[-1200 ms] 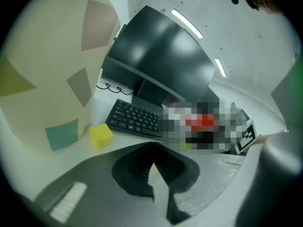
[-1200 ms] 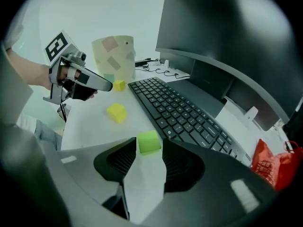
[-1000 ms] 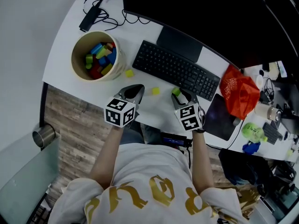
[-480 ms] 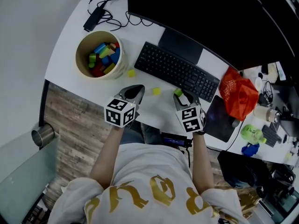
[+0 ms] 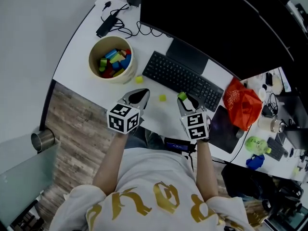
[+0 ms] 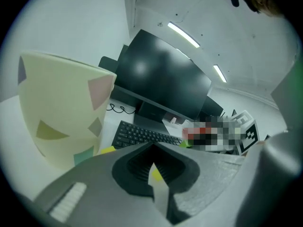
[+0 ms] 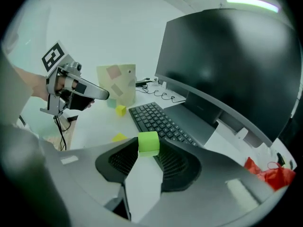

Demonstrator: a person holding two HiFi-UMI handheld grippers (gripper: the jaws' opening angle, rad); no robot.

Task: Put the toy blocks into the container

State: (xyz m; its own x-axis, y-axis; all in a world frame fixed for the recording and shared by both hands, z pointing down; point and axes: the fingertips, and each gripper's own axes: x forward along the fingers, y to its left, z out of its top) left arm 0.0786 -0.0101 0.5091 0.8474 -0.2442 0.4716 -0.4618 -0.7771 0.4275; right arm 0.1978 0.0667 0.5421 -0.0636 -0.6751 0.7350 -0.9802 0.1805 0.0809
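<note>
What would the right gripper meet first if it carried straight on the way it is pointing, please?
Most likely the keyboard. The right gripper points down toward its keys, and the green block clamped at its tips would touch first. How far off the keys are is hard to judge.

The person wears a white short-sleeved T-shirt (image 5: 144, 177) with large gold lettering across it. The left gripper (image 5: 139, 95) and right gripper (image 5: 185, 101) are grey with dark ribbed pads inside the jaws. Behind each set of jaws sits a white cube (image 5: 124, 118) printed with black square markers.
</note>
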